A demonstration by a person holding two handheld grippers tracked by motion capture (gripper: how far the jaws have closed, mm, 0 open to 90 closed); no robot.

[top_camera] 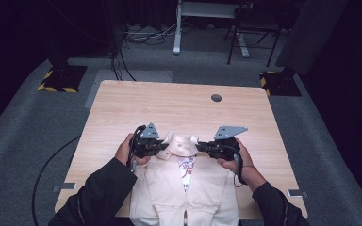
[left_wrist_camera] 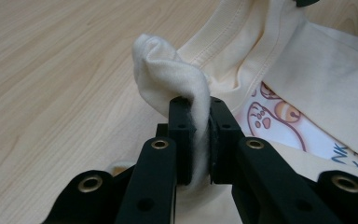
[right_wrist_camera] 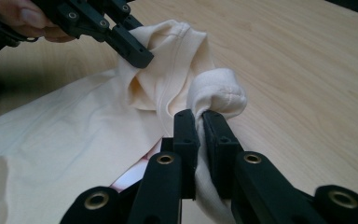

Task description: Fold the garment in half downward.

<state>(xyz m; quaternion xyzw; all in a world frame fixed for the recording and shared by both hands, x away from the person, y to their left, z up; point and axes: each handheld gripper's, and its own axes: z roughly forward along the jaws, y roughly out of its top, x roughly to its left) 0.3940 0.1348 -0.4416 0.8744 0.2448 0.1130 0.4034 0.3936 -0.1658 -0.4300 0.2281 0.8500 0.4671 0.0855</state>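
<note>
left gripper [top_camera: 162,147]: jaws pinching a bunched fold of the cream shirt [top_camera: 184,188] at its left shoulder, cloth bulging above the pads [left_wrist_camera: 182,126]. shirt: lying folded on the near middle of the table [top_camera: 122,108], collar [top_camera: 181,143] sitting between the two grippers, printed panel [left_wrist_camera: 279,126] showing below the collar, hem hanging over the near edge. right gripper [top_camera: 201,147]: jaws clamping a rolled wad of the same shirt at its right shoulder, wad [right_wrist_camera: 216,93] curling over the tips.

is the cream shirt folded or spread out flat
Folded: the cream shirt has both sides turned in over its printed front, meeting near the bottom. The left tool and right tool pinch bunched shoulder fabric.
</note>
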